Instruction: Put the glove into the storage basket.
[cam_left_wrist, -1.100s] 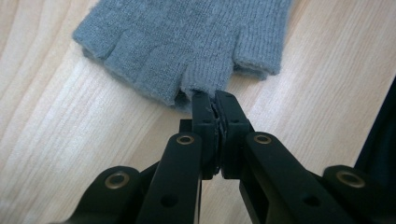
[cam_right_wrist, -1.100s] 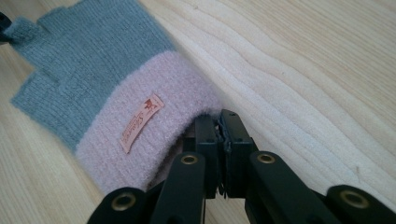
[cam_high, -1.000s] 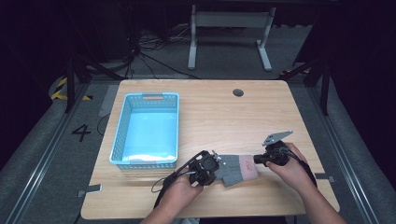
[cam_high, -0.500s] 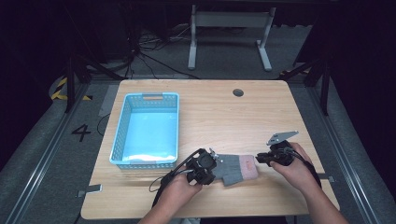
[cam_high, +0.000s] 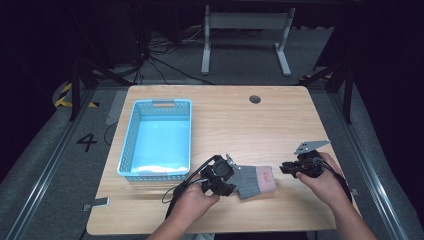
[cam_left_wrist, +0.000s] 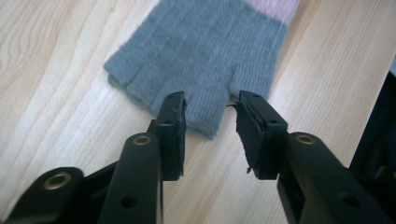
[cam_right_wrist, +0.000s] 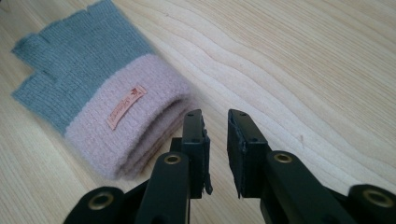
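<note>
Grey knit fingerless glove with pink ribbed cuff (cam_high: 253, 180) lies flat right of the blue plastic basket (cam_high: 131, 150). Light, floppy, grippy; pinch the doubled cuff. Left gripper (cam_left_wrist: 210, 119) and right gripper (cam_right_wrist: 215, 122) just opened, both released, nothing pinched.

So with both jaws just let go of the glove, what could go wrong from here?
The left gripper has just been opening, yet the glove thumb tip lies between its jaws, so pulling back might drag the glove. The right gripper, also just opened, sits beside the pink cuff, and its jaws may snag the fuzzy knit. The glove lies apart from the blue basket, so a regrasp seems needed.
</note>
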